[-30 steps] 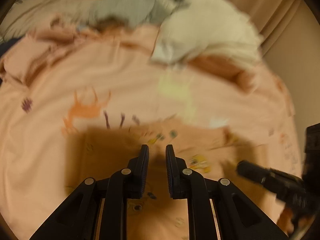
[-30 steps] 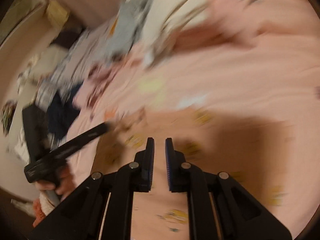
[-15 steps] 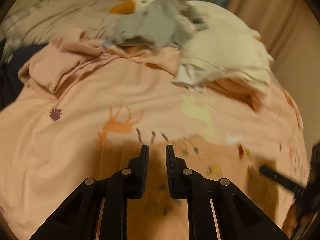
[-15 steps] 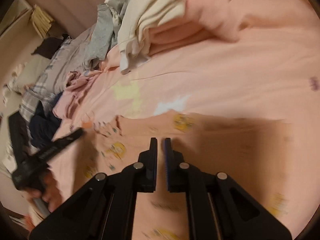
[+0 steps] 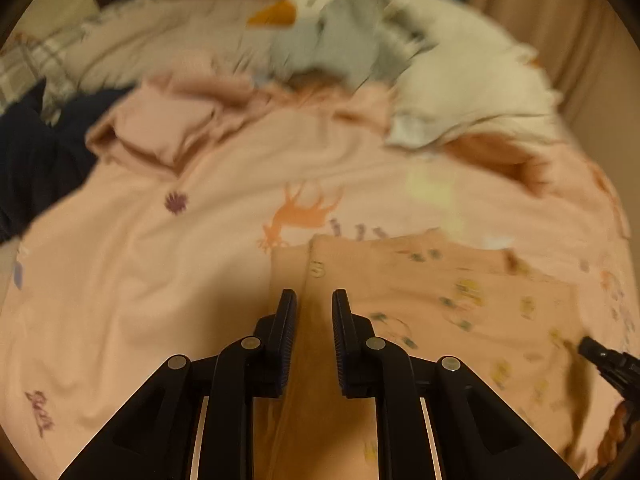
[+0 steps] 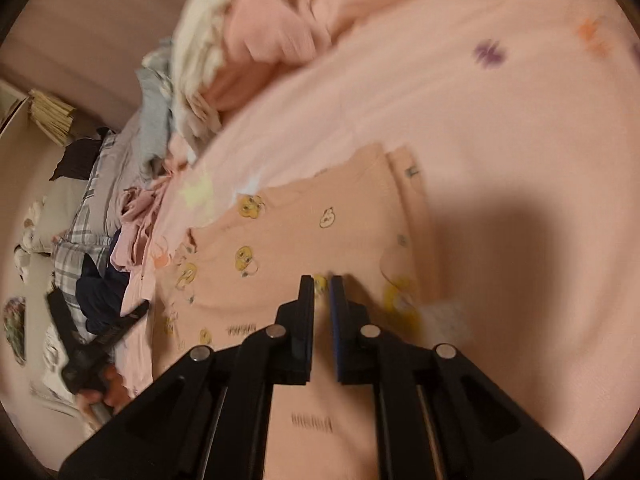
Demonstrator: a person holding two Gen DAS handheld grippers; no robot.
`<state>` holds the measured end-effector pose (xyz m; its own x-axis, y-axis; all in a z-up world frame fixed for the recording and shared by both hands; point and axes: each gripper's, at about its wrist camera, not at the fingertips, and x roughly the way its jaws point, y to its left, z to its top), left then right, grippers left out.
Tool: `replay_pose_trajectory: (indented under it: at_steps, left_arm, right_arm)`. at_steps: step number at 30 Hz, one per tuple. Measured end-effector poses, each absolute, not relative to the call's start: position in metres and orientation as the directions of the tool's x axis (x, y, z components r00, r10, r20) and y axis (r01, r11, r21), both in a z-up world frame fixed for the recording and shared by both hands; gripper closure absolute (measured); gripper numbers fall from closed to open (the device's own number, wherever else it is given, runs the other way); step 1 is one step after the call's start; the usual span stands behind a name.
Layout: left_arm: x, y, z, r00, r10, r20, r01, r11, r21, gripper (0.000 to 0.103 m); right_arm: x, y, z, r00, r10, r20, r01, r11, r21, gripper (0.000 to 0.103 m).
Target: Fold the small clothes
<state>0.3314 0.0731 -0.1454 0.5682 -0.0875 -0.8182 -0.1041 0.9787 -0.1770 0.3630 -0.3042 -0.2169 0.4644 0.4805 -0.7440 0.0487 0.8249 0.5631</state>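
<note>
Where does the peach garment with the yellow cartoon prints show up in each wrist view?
Left wrist: peach printed garment, lower right, running under the gripper.
Right wrist: the garment, centre and lower left, just ahead of the fingertips.
Shared landmark: cream-white clothes pile, upper right in the left view, top left in the right.

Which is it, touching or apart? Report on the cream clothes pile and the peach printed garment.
Apart. The left wrist view shows bare pink sheet between the cream clothes pile and the peach printed garment.
</note>
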Motion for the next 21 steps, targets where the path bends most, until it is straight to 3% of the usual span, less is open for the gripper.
replay_pose_trajectory:
  at_steps: [2, 5, 8, 10, 13, 15, 16, 17, 18, 21]
  left_arm:
    - [0.309, 0.069, -0.146, 0.574, -0.128, -0.809, -0.077, 0.975, -0.209, 0.09]
    - [0.292, 0.058, -0.179, 0.484, -0.155, -0.861, -0.061, 0.976, -0.21, 0.089]
    - [0.277, 0.061, -0.207, 0.436, -0.127, -0.891, -0.078, 0.981, -0.178, 0.09]
    - [0.263, 0.07, -0.199, 0.447, -0.136, -0.884, -0.094, 0.976, -0.197, 0.09]
    - [0.248, 0.084, -0.181, 0.416, -0.211, -0.884, -0.151, 0.943, -0.296, 0.089]
    - [0.233, 0.091, -0.17, 0.44, -0.315, -0.841, -0.177, 0.887, -0.426, 0.07]
    - [0.227, 0.091, -0.168, 0.453, -0.365, -0.813, -0.178, 0.857, -0.484, 0.045]
    - [0.218, 0.091, -0.166, 0.47, -0.442, -0.764, -0.168, 0.805, -0.569, 0.027]
    - [0.212, 0.09, -0.166, 0.482, -0.495, -0.723, -0.159, 0.762, -0.627, 0.025]
    - [0.208, 0.081, -0.184, 0.443, -0.625, -0.642, -0.189, 0.635, -0.749, 0.023]
  right_arm:
    - [0.335, -0.299, -0.208, 0.458, 0.5, -0.735, -0.008, 0.829, 0.559, 0.092]
    - [0.311, -0.283, -0.217, 0.404, 0.495, -0.769, -0.035, 0.849, 0.527, 0.092]
    - [0.289, -0.286, -0.242, 0.35, 0.367, -0.862, 0.033, 0.915, 0.403, 0.103]
    - [0.275, -0.3, -0.242, 0.364, 0.403, -0.84, 0.053, 0.891, 0.45, 0.103]
    - [0.258, -0.317, -0.234, 0.355, 0.411, -0.84, 0.131, 0.868, 0.48, 0.094]
    - [0.242, -0.326, -0.223, 0.367, 0.433, -0.823, 0.176, 0.837, 0.519, 0.07]
    - [0.234, -0.327, -0.22, 0.378, 0.454, -0.807, 0.193, 0.814, 0.548, 0.059]
    - [0.229, -0.328, -0.218, 0.393, 0.471, -0.79, 0.215, 0.788, 0.577, 0.032]
    - [0.22, -0.329, -0.219, 0.417, 0.497, -0.761, 0.254, 0.74, 0.623, 0.016]
    - [0.211, -0.32, -0.231, 0.428, 0.58, -0.693, 0.306, 0.628, 0.715, 0.016]
